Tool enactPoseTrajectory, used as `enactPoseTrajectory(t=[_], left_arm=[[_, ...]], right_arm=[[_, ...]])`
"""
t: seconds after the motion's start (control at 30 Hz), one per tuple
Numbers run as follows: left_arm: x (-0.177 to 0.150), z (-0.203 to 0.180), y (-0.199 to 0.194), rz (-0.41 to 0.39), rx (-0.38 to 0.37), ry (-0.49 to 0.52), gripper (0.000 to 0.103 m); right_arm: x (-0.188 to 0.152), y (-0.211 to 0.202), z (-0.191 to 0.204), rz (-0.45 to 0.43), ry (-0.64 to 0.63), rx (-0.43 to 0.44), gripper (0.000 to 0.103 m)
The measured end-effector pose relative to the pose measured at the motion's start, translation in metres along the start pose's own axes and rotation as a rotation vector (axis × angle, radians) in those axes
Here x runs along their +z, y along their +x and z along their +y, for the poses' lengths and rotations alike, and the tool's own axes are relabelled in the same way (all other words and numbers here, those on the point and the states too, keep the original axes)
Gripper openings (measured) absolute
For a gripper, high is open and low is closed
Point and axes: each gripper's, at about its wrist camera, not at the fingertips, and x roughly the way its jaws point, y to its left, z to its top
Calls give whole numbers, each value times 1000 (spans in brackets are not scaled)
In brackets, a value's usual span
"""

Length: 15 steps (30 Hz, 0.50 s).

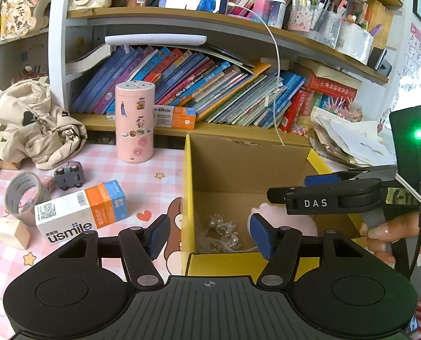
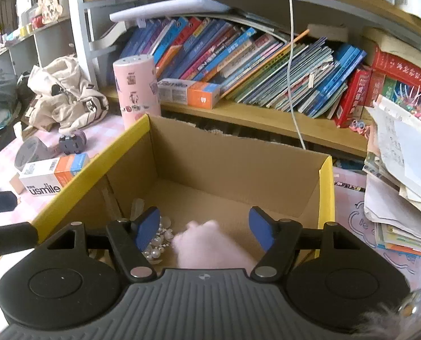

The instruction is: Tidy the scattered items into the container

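Room to fingers: cluttered bookshelf desk, pink checked mat, cardboard box (image 1: 224, 170) open-topped at centre
usmile carton (image 1: 80, 212) lies on the mat left of the box, long axis left-right, nearer the left gripper (image 1: 210, 236), jaws spread, empty; right gripper (image 2: 204, 228) spread over the box above a pink fluffy item (image 2: 207, 243) and pearl piece (image 2: 158, 240)

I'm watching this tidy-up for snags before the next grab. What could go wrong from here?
1. The right gripper is open above the box; the pink fluffy item below it looks blurred, so where it settles is unclear, possibly on the pearl piece.
2. Both grippers crowd the box; the left gripper could bump the right one.
3. The usmile carton lies close to the tape roll, which a grab might knock.
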Motion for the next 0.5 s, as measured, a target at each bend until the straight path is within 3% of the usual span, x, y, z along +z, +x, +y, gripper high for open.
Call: enactPoseTrajectory(t=[0.5], left_arm=[[-7, 16, -25, -36, -54, 12, 65]], right_arm=[[-11, -55, 23, -118, 56, -80, 68]])
